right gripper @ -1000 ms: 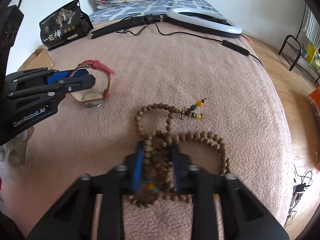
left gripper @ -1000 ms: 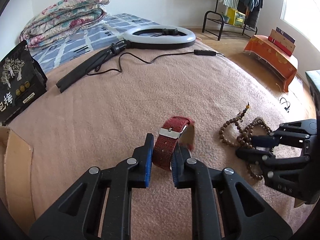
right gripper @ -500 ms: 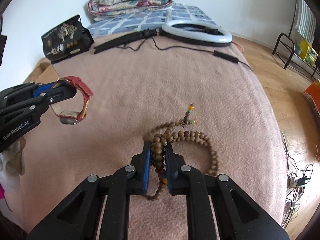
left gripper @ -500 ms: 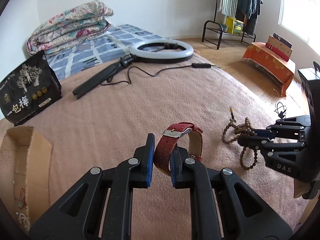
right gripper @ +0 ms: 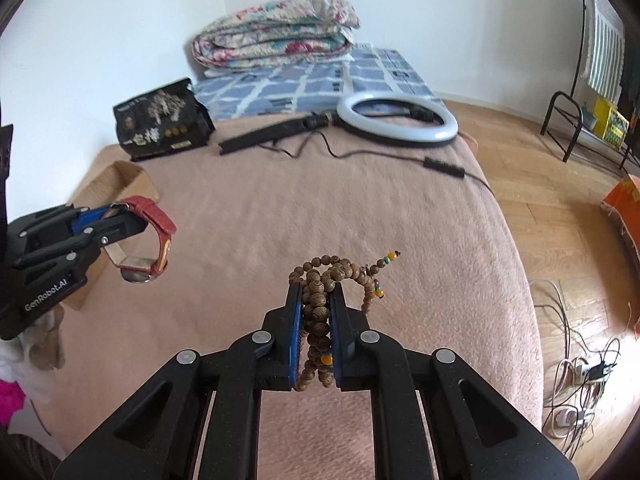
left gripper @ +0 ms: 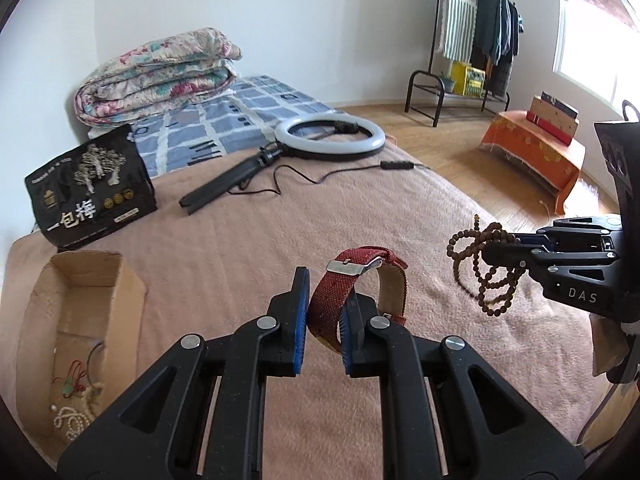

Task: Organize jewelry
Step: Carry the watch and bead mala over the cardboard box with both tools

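Left gripper (left gripper: 325, 300): clamped on red watch strap (left gripper: 340, 292), held clear of pink blanket (left gripper: 240, 248), lower centre. Right gripper (right gripper: 316, 316): pinched wooden bead string (right gripper: 320, 280), loops dangling. Cardboard box (left gripper: 124, 292) with trinkets, lower left. Ring light (left gripper: 330, 138), upper centre.

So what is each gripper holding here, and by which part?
Left gripper: red watch, by its strap. Right gripper: wooden bead string, by a bunch of its loops.
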The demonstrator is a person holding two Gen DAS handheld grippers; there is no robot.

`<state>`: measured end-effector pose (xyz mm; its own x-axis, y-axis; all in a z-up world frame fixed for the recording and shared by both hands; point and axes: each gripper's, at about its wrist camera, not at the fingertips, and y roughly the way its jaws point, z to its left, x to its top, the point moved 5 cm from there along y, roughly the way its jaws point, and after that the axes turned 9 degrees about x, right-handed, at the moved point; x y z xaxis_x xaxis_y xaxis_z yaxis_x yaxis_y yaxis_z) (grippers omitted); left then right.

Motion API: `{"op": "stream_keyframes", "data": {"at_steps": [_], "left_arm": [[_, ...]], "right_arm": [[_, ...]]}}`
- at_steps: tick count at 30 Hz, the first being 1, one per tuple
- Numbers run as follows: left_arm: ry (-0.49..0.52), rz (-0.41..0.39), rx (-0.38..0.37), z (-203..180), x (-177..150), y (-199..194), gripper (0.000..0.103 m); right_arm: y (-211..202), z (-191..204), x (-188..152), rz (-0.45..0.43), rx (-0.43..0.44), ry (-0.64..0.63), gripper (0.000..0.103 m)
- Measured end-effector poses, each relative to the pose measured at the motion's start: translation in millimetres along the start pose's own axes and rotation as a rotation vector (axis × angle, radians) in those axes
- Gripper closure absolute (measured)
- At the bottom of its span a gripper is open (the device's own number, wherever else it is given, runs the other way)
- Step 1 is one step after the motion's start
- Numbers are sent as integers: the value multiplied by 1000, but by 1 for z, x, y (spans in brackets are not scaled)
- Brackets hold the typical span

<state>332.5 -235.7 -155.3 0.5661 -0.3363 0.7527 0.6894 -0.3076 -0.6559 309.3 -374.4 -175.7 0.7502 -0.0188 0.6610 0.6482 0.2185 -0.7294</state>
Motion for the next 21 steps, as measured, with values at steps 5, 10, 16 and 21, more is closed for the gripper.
{"op": "stream_keyframes", "data": {"at_steps": [5, 10, 16, 21], "left_arm": [[-28, -27, 18, 20, 2, -23, 91], [-47, -53, 48, 43, 2, -45, 91], [-81, -68, 98, 84, -3, -67, 91], [-109, -72, 157, 123, -10, -80, 91]], "right_arm": [[-11, 21, 12, -34, 22, -24, 93], [-18, 49, 25, -62, 52, -58, 93], [-18, 83, 41, -89, 91, -92, 93], [-10, 112, 56, -101, 128, -118, 93]]}}
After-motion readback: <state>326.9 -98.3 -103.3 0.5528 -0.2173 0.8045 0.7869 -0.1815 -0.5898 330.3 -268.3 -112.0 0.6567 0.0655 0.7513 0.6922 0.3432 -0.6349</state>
